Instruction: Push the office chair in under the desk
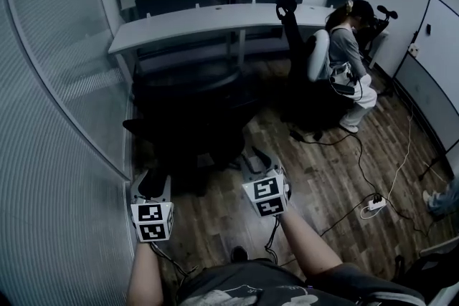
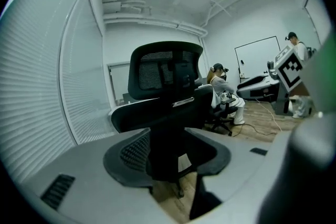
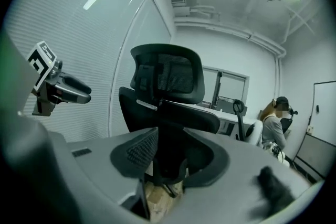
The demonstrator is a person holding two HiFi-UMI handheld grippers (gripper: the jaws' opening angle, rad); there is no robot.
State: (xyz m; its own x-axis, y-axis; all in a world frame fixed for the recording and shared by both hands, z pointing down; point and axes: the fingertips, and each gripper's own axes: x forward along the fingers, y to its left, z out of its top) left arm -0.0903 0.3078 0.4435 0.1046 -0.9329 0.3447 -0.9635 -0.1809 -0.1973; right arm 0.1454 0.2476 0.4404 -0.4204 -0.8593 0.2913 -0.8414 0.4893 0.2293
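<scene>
A black office chair (image 1: 190, 122) stands with its back towards me, in front of the long grey desk (image 1: 208, 19). My left gripper (image 1: 152, 179) is just behind the chair's left side and my right gripper (image 1: 262, 163) just behind its right side. In the left gripper view the chair's mesh headrest (image 2: 165, 68) and backrest show past the left gripper (image 2: 168, 160), which is open with nothing between its pads. The right gripper (image 3: 168, 160) is also open and empty, with the chair (image 3: 168, 76) straight ahead of it. I cannot tell whether either gripper touches the chair.
A glass wall with blinds (image 1: 57, 82) runs along the left. A person (image 1: 344, 61) sits on another chair at the desk's right end. Cables and a power strip (image 1: 376, 204) lie on the wood floor at right, near a whiteboard (image 1: 437, 46).
</scene>
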